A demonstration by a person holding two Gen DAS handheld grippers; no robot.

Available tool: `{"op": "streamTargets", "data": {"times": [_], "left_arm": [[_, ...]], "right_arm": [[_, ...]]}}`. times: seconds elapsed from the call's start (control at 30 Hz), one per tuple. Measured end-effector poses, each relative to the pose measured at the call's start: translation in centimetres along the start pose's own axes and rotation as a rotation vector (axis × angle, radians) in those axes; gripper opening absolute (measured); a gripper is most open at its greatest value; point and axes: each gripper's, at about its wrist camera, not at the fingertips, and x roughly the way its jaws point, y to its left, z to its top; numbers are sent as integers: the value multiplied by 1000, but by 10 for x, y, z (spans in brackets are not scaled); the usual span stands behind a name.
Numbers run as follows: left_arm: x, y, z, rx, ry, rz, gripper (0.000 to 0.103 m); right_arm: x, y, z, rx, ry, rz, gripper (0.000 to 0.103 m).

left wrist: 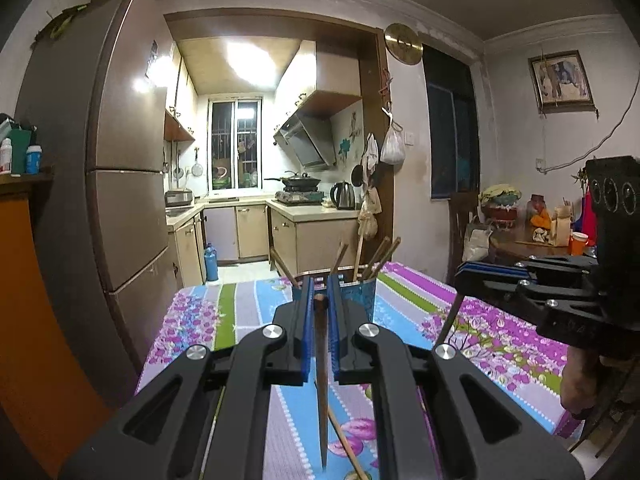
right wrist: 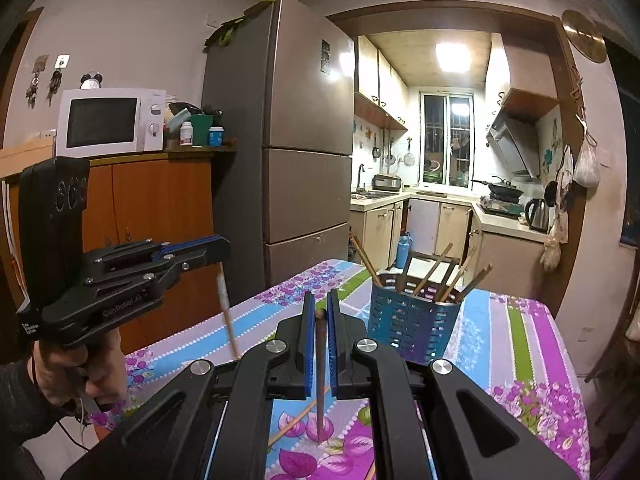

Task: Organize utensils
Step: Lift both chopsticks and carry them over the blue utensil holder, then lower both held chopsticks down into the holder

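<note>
Grippers [left wrist: 320,292] grip chopsticks [left wrist: 321,380]; holder [right wrist: 408,328] w/ chopsticks.

Tablecloth [right wrist: 516,332]: blue, green, lilac stripes w/ purple-pink flower print, white dot rows. Utensil holder [right wrist: 408,322]: blue metallic, slotted pattern. Chopsticks [right wrist: 430,270] in it: brown wood tones. Left gripper [left wrist: 320,304]: black body, blue pads; holds dark brown chopstick [left wrist: 321,360]. Right gripper [right wrist: 319,308]: same black/blue. Fridge [right wrist: 304,128]: brown-grey. Microwave [right wrist: 108,120]: white. Cabinet [right wrist: 160,208]: orange wood.
</note>
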Motion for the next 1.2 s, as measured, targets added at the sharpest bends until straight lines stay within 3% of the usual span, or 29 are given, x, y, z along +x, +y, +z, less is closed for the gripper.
{"op": "streamTargets", "data": {"times": [0.63, 1.2], "left_arm": [[33, 0, 46, 25, 1, -28, 6], [76, -11, 145, 32, -145, -20, 6]], "right_arm": [[-6, -48, 64, 57, -14, 19, 7], [1, -110, 172, 52, -98, -30, 7]]}}
